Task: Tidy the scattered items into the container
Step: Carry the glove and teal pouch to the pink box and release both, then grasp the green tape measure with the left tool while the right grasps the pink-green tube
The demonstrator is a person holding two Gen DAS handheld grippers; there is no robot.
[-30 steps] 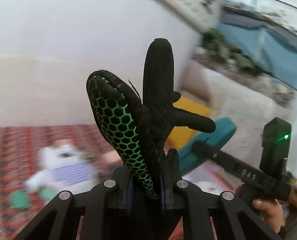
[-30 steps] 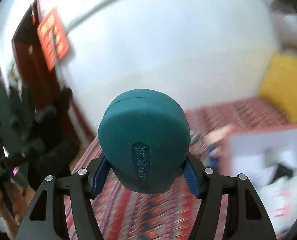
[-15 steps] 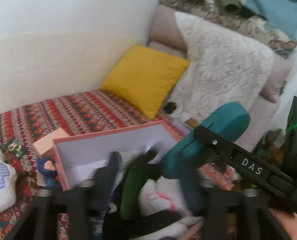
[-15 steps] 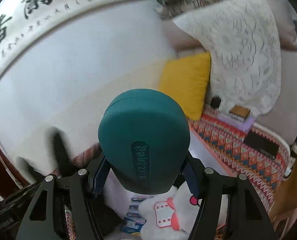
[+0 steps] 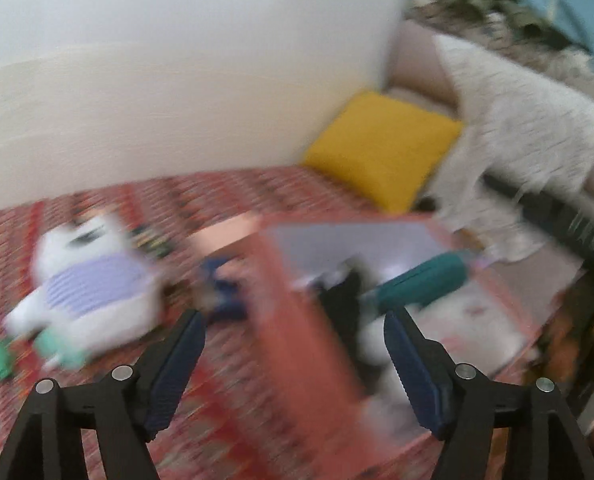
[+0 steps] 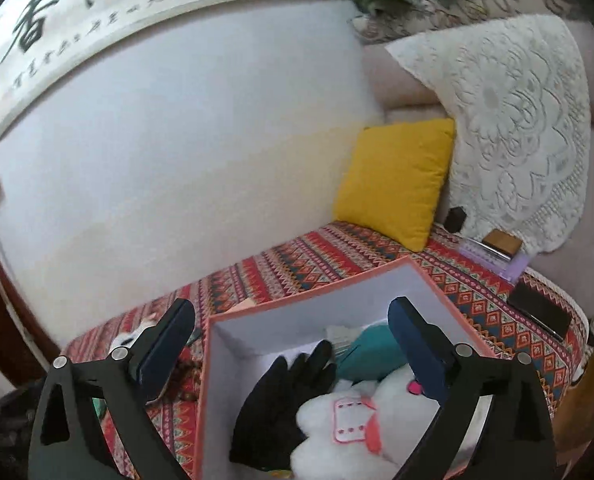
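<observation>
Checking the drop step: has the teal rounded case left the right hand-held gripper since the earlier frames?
Yes. The teal rounded case now lies down inside the pink-rimmed box; the right hand-held gripper, just opened, holds nothing.

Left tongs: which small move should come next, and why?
Probably reach left for the white plush toy with the purple striped shirt. It lies on the patterned red cover outside the orange-rimmed box, and the left tongs, jaws just opened, hold nothing.

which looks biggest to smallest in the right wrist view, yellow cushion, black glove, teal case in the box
1. yellow cushion
2. black glove, though it lies nearer the camera, so its rank against the cushion is unsure
3. teal case, partly hidden by the white plush toy and a gripper finger
</observation>
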